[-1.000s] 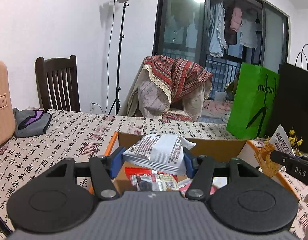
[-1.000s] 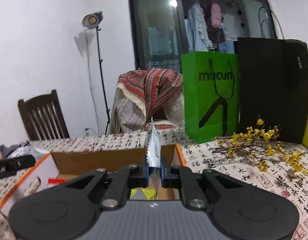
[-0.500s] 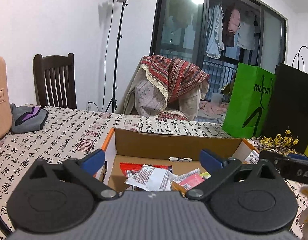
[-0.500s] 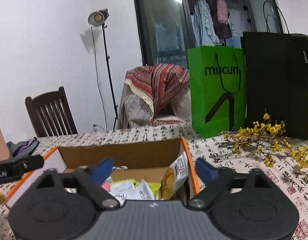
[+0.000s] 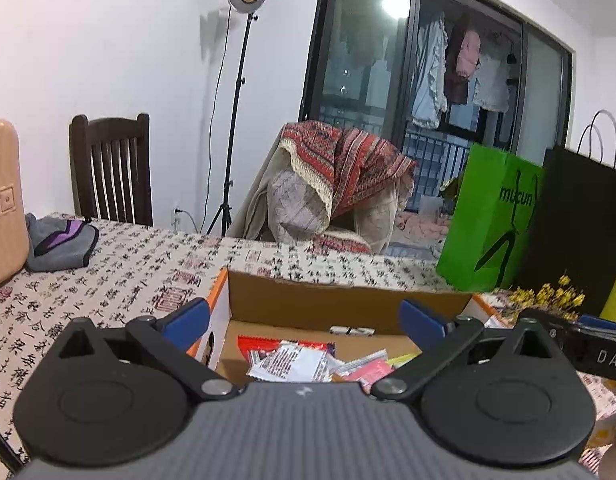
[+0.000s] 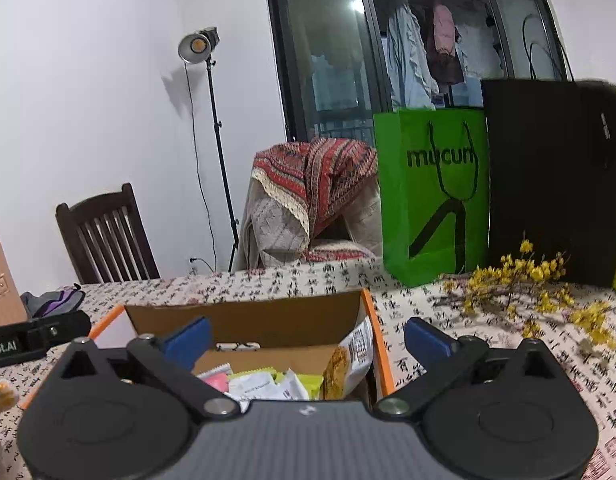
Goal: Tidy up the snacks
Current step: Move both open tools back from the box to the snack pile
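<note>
A: How are the 2 grippers?
B: The left gripper (image 5: 304, 320) is spread wide and empty; the right gripper (image 6: 306, 338) has just opened, empty too.
A: And the snacks (image 5: 300, 362)?
B: Inside the cardboard box (image 5: 339, 304) on the table (image 5: 120, 268).

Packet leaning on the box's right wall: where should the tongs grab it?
Take the packet by its free top edge, from above. It stands nearly upright against the right wall of the box, so the top sticks up clear while its lower part is hemmed in by other snacks. Pinch across its thin faces.
</note>
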### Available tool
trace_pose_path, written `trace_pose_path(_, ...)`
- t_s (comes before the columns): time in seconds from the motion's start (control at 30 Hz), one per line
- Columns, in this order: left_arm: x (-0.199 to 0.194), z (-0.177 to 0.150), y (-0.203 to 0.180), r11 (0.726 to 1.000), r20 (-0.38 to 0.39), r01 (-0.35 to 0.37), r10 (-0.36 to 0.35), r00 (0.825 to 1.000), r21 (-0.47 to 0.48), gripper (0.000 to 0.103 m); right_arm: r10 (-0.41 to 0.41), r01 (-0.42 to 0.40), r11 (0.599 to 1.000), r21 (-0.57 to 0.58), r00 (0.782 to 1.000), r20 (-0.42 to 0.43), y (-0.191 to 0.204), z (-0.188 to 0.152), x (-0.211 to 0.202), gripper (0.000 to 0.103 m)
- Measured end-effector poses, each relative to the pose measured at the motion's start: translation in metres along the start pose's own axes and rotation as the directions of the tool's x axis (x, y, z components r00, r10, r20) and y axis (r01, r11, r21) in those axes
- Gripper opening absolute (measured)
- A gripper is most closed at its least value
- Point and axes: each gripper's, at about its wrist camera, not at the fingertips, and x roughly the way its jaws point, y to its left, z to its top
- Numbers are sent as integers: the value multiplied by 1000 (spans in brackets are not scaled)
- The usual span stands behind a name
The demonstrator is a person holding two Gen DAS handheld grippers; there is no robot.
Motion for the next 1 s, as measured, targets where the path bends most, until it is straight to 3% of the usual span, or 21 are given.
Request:
trace_pose_path(0.37,-44,2,6,1000,4,8,-8,1000,6,103,29,-30,998,-49,999,-26,14,0,-42,103)
trace_pose_path(0.7,-96,-24,18,999,-21,11,-10,1000,37,103,48,-54,994,-97,997,-61,27,-25,-88,103)
trace_pose_path(1.0,-123,-54,31,998,-88,26,-21,996,56,103,62,-77,990,-115,990,-129,37,-59,-114,103)
